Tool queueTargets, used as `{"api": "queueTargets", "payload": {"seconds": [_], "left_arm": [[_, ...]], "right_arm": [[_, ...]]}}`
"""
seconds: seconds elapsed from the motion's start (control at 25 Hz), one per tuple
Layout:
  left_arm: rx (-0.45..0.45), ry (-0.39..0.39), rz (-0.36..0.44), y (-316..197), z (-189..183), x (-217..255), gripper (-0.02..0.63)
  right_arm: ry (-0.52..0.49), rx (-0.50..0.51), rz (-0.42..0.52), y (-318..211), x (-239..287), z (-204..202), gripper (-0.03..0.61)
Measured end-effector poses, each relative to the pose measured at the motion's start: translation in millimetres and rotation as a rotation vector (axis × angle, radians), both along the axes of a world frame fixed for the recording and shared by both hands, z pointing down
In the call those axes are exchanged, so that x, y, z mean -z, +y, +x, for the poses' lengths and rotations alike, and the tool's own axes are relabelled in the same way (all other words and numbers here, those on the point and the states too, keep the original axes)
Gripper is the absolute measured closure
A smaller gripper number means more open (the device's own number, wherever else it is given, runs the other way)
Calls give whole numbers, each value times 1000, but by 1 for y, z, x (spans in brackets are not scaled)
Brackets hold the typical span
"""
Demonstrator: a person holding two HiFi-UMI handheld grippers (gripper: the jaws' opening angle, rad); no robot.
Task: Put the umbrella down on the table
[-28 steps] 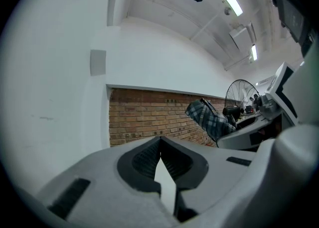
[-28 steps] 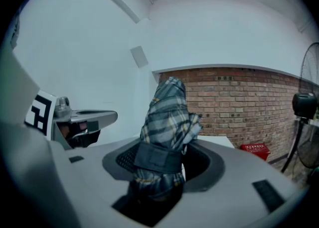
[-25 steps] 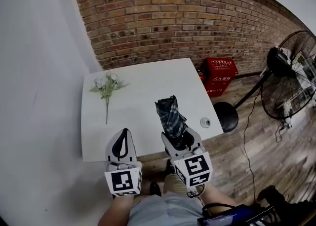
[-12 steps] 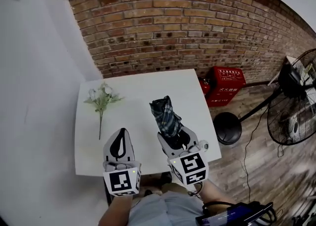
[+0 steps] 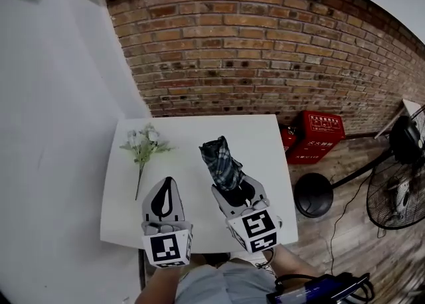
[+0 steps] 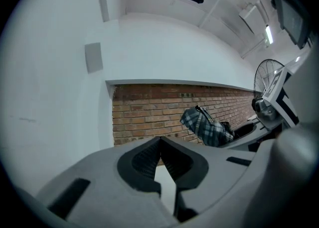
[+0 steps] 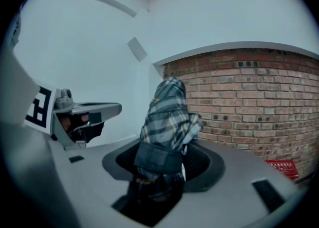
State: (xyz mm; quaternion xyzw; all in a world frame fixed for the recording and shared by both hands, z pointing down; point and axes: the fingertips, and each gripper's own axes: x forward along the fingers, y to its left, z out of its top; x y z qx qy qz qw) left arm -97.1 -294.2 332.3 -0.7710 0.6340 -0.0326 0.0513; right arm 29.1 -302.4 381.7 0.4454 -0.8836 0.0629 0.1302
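**Holding a folded plaid umbrella over the table**

Item: umbrella (image 5: 221, 160), centre of frame, over the white table (image 5: 199, 130) and apparently not yet resting on it.
Right gripper (image 5: 234, 188) is clamped on its lower, strapped end.
Left gripper (image 5: 165, 193) has its jaws together, empty.
Handling: likely light, with soft, loose fabric over a stiff core.
Best hold: the banded section, where the cloth is bound tight.

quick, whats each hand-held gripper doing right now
left hand-held gripper: closed, holding nothing
right hand-held gripper: closed on the umbrella
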Motion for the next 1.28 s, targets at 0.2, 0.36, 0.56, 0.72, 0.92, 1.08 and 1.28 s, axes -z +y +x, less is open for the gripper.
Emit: {"api": "queueTargets", "payload": {"seconds": [0.2, 0.36, 0.56, 0.72, 0.92, 1.08, 1.28], "left_arm": [[0, 5, -16, -13, -7, -7, 607], [-6, 23, -59, -23, -14, -21, 607], [-12, 7, -80, -42, -29, -37, 607], [-14, 14, -128, -53, -38, -57, 607], [-18, 27, -160, -65, -49, -82, 607], [-10, 30, -190, -73, -57, -97, 607], [-9, 28, -219, -80, -62, -112, 607]], "right_arm": [[28, 15, -31, -8, -17, -10, 354], [50, 9, -76, -14, -36, -16, 354], [76, -8, -128, -28, -59, -24, 354], [98, -21, -176, -35, -82, -27, 354], [129, -25, -224, -41, -113, -36, 354], [145, -32, -265, -45, -133, -37, 354], [157, -39, -295, -48, -149, -36, 354]]}}
